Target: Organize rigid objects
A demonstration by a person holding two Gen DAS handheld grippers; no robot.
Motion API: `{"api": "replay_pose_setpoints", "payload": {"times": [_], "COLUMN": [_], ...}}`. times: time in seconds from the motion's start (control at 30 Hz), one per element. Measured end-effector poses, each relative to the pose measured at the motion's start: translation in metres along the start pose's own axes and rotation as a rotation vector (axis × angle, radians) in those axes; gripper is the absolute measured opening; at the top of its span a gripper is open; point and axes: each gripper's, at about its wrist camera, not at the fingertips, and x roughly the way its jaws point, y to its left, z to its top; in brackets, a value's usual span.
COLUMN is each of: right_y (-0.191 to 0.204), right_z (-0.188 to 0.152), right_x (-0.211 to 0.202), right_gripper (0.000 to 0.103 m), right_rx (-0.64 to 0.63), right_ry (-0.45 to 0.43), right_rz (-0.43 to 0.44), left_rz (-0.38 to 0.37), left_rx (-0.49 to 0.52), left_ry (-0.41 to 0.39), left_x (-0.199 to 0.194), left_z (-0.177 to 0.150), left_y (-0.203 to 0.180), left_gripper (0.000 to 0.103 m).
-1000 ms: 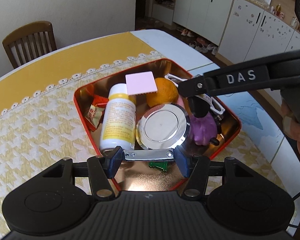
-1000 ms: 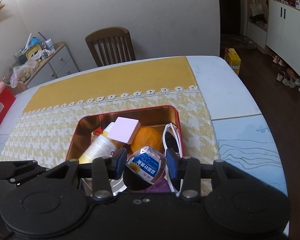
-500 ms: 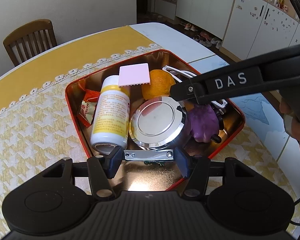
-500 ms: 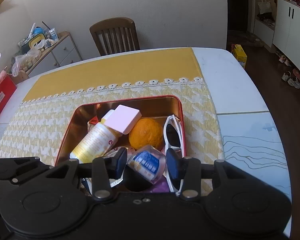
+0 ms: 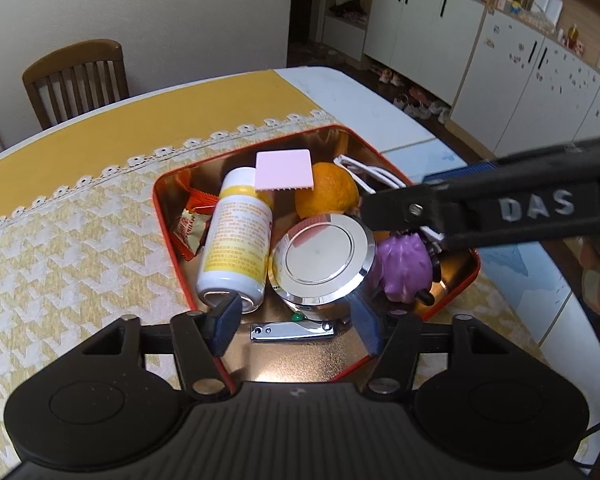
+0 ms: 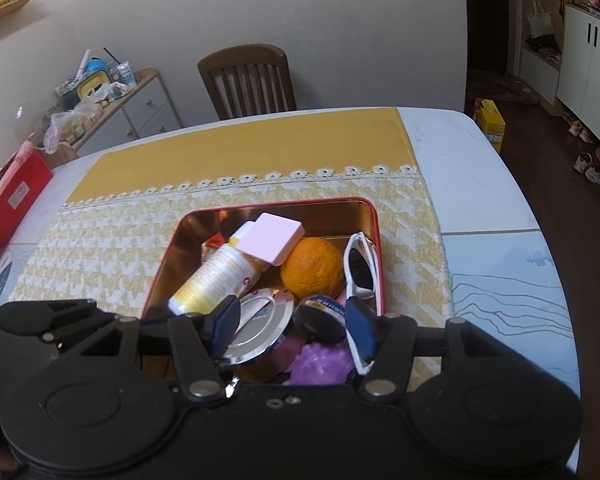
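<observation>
Nail clippers (image 5: 292, 331) are seen lying flat on the gold floor of the red-rimmed tin (image 5: 168, 224), between the spread fingers of the left gripper (image 5: 294, 326) but untouched by them — the jaws stand well apart, with nothing held. Just beyond the clippers, a white and yellow bottle (image 5: 238, 240) lies on its side beside a round chrome lid (image 5: 322, 258). A pink square block (image 5: 284, 171) is propped across the bottle's far end and an orange (image 5: 326, 194). A purple toy (image 5: 404, 266) is wedged against the lid, and a red snack packet (image 5: 190, 226) lies along the tin's left wall.

From the right wrist view, the right gripper (image 6: 292, 320) is also held open and empty over the tin's near edge. A small blue-labelled can (image 6: 320, 314) rests among the items between its fingers, not gripped. White sunglasses (image 6: 362, 270) lean along the tin's right wall. The tin sits on a yellow patterned cloth (image 6: 100, 240) covering the table (image 6: 460, 152) — a wooden chair (image 6: 248, 80) stands behind.
</observation>
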Motion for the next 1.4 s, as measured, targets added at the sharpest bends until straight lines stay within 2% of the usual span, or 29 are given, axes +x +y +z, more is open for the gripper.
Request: {"api": "replay_pose_setpoints", "payload": {"times": [0.17,0.4,0.57,0.67,0.77,1.0,1.13,1.23,1.4], "right_y": [0.001,0.005,0.008,0.009,0.010,0.013,0.013,0.013,0.014], "right_z": [-0.004,-0.014,-0.022,-0.028,-0.034,-0.048,-0.054,-0.058,-0.065], "right_x": [-0.019,-0.047,-0.063,-0.075,-0.085,-0.098,-0.106,-0.112,-0.120], "right_gripper": [0.065,0.082,0.088,0.096,0.102,0.103,0.103,0.103,0.103], "right_rx": [-0.004,-0.038,-0.074,-0.089,-0.094,-0.112,-0.090,-0.075,-0.058], "right_ry": [-0.033,-0.093,-0.135,-0.165,-0.193,-0.223,-0.239,-0.249,-0.255], "right_rz": [0.030,0.057,0.065,0.070,0.073,0.068,0.065,0.065,0.070], "left_rz": [-0.002,0.010,0.015,0.018,0.024,0.017,0.021,0.007,0.041], "left_rx": [-0.039,-0.084,-0.108,-0.123,-0.145,-0.151,-0.147,-0.138,-0.107], "left_ry": [-0.035,-0.091,-0.140,-0.159,-0.155,-0.163,-0.168,-0.190,-0.222], "left_x": [-0.016,-0.042,-0.063,-0.073,-0.080,-0.095,-0.104,-0.113,-0.127], "left_z": [-0.003,-0.008,-0.012,-0.013,-0.014,-0.020,-0.024,-0.029,-0.033], "left_y": [0.005,0.006,0.004,0.001,-0.001,-0.008,-0.011,-0.013,-0.021], "left_gripper": [0.064,0.070,0.075,0.076,0.084,0.088,0.099,0.099,0.099]}}
